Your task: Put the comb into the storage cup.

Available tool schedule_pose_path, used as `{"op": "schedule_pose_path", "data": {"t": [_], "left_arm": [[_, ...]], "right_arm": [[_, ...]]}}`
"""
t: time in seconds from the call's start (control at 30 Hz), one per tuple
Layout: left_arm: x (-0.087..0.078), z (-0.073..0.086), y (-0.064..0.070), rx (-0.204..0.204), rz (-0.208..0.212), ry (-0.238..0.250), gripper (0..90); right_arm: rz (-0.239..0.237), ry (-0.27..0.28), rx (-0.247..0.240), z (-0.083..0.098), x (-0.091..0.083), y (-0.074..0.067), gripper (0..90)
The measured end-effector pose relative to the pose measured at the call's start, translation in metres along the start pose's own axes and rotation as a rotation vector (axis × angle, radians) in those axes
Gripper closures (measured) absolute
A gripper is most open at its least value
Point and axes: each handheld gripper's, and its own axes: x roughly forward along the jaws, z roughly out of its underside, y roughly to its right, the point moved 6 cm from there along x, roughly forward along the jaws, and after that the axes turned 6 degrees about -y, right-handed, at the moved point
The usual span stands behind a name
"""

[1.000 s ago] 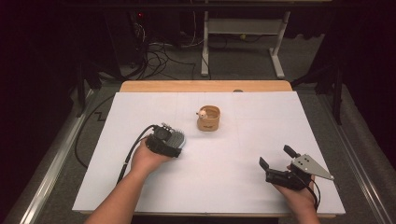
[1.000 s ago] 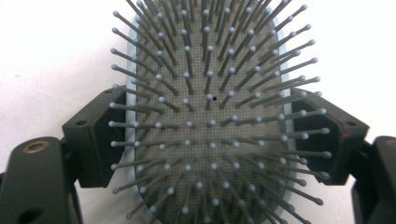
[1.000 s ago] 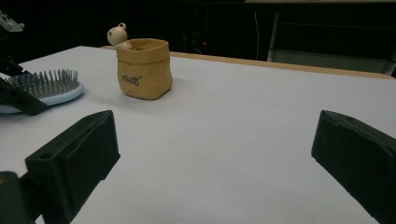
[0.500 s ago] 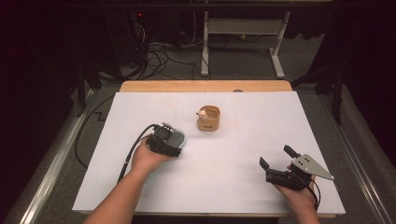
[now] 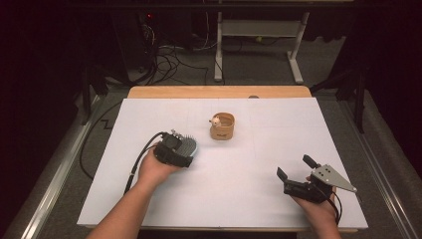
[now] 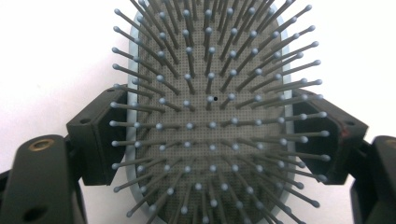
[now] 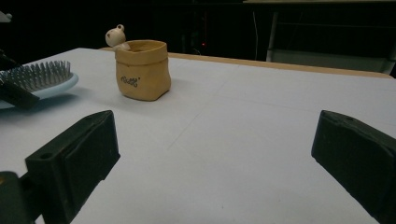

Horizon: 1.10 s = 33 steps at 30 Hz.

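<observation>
The counter (image 5: pixel 259 199), covered by a white sheet, takes up the middle and lower part of the high view, with a strip of bare wood along its far edge near the top of the sheet. Behind it, in the upper part of that frame, the dark floor carries a tangle of cables (image 5: pixel 169 55) and the pale legs of a white table frame (image 5: pixel 259 35).

The left gripper (image 5: pixel 174 149) sits left of centre in the high view, gripped by the person's left hand (image 5: pixel 152 169), whose forearm enters from the bottom edge. Its jaws are closed on the two long sides of a hairbrush (image 6: pixel 210 112): in the left gripper view the pale blue-rimmed head with its grey pad fills the centre, bristles facing the camera, and a black pad presses against each side of the rim. In the right gripper view the hairbrush lies at the left edge, low over the counter.

The right gripper (image 5: pixel 298 172) is at the lower right of the high view, in the right hand (image 5: pixel 318 209), well apart from everything else. Its jaws stand wide with nothing between them.

A small tan pot (image 5: pixel 222 126) shaped like a sack stands just above the centre of the high view, near the hairbrush but not touching it. A tiny pale figure (image 7: pixel 115 36) peeks over its rim.
</observation>
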Motion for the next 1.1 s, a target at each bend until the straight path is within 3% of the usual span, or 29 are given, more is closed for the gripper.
{"op": "schedule_pose_path", "data": {"t": [0.2,0.33,0.57,0.8,0.9,0.93,1.1], "left_arm": [[-0.008,0.001,0.003,0.004,0.018,0.053,20.3],[-0.012,0.001,0.003,0.006,-0.001,0.095,20.3],[-0.022,0.002,0.001,0.009,0.003,0.169,20.3],[-0.031,0.005,0.002,0.012,0.027,0.253,20.3],[-0.033,0.007,0.002,0.014,0.019,0.265,20.3],[-0.037,0.008,0.002,0.004,0.035,0.298,20.3],[-0.045,0.01,0.002,0.008,0.035,0.347,20.3]], "right_arm": [[0.001,0.001,0.002,0.0,0.0,0.0,1.3],[0.001,0.004,0.001,0.0,-0.001,0.0,1.3],[0.001,0.004,0.002,0.0,0.0,0.0,1.3],[0.0,0.004,0.001,0.0,-0.001,0.0,1.3],[0.0,0.003,0.001,0.0,0.0,0.0,1.3],[-0.001,0.002,0.001,0.0,0.0,0.0,1.3],[0.0,0.002,0.001,0.0,0.0,-0.001,1.3]]}}
